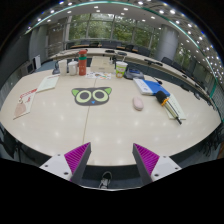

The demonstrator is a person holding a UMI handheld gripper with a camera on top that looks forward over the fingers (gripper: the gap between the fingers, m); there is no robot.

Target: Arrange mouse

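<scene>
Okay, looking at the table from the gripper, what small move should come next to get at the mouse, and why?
Probably carry the gripper forward and slightly right toward the small pale pink mouse. Its fingers are open and hold nothing, and the mouse lies well beyond them on the light table, right of the owl-eyed mouse mat.

The gripper (110,158) fingers' bases were cut off at six o'clock. A small pale object (138,102), possibly the mouse, sat at one o'clock, too small to identify. Items (120,69) at twelve o'clock were indistinct.
</scene>
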